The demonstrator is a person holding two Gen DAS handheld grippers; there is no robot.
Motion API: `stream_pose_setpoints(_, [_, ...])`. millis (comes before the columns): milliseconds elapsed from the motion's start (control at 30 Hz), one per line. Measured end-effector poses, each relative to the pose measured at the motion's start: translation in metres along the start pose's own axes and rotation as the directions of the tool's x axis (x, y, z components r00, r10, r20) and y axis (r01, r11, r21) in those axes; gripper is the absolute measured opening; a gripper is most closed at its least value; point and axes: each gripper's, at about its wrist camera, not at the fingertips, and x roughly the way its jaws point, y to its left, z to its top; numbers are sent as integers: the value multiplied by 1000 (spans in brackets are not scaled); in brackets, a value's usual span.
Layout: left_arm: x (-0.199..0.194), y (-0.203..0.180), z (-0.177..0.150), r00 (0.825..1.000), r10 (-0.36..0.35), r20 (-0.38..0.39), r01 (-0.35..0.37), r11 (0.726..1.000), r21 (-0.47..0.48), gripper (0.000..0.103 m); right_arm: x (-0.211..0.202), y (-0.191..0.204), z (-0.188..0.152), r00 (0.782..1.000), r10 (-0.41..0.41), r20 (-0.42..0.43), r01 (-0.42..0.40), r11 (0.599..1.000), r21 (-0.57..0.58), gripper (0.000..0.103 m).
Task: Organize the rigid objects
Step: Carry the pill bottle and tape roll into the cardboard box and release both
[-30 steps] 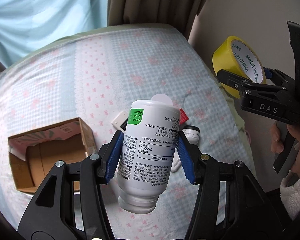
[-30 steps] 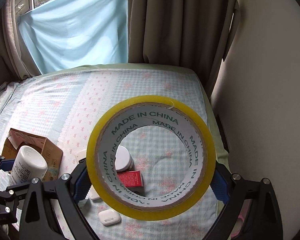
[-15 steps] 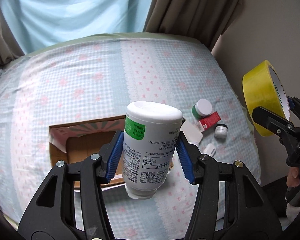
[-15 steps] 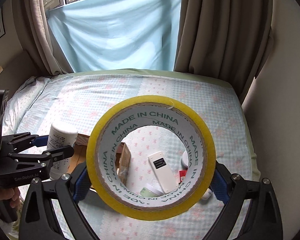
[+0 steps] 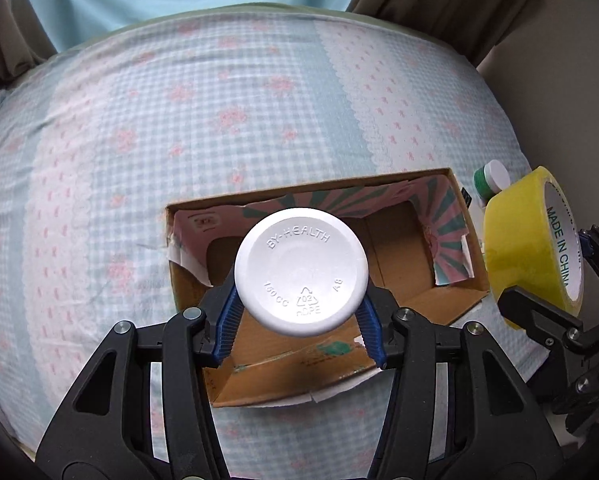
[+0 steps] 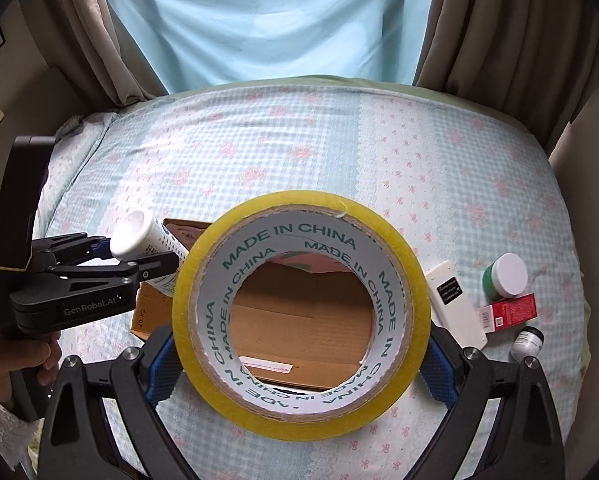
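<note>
My left gripper (image 5: pixel 301 326) is shut on a white supplement bottle (image 5: pixel 301 272), bottom end toward the camera, held above the open cardboard box (image 5: pixel 391 248). The bottle also shows in the right wrist view (image 6: pixel 133 234), over the box's left end. My right gripper (image 6: pixel 295 364) is shut on a yellow tape roll (image 6: pixel 299 300), held upright above the box (image 6: pixel 299 320), whose floor shows through the roll's hole. The roll also shows at the right in the left wrist view (image 5: pixel 533 240).
The box lies on a bed with a checked floral sheet (image 6: pixel 299 140). Right of the box lie a white remote (image 6: pixel 455 304), a green jar with a white lid (image 6: pixel 505 276), a red box (image 6: pixel 511 312) and a small dark bottle (image 6: pixel 527 344). Curtains hang behind.
Both grippers have moved over the box. The bottle has tipped so its bottom faces the left camera. The tape roll now hangs above the box's opening.
</note>
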Motion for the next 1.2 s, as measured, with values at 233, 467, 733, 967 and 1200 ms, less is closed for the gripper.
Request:
stream_pose_setpoints(233, [39, 13, -3, 997, -35, -65, 36, 999, 4, 47, 54, 9, -5, 995, 0, -102, -1, 1000, -4, 96])
stream_pose_setpoints(467, [56, 10, 0, 994, -33, -104, 39, 998, 57, 47, 88, 5, -9, 986, 13, -166, -13, 1000, 0, 96])
stream_pose_setpoints(733, [47, 4, 5, 998, 13, -66, -6, 995, 103, 103, 99, 3, -10, 994, -32, -107, 26, 998, -58, 103])
stream_pose_setpoints(967, [49, 8, -10, 996, 16, -87, -9, 997, 78, 103, 93, 0, -17, 988, -47, -146, 33, 995, -92, 103])
stream_pose_setpoints(1200, [41, 12, -24, 995, 11, -102, -5, 998, 57, 103, 77, -3, -23, 989, -52, -140, 41, 996, -78, 103])
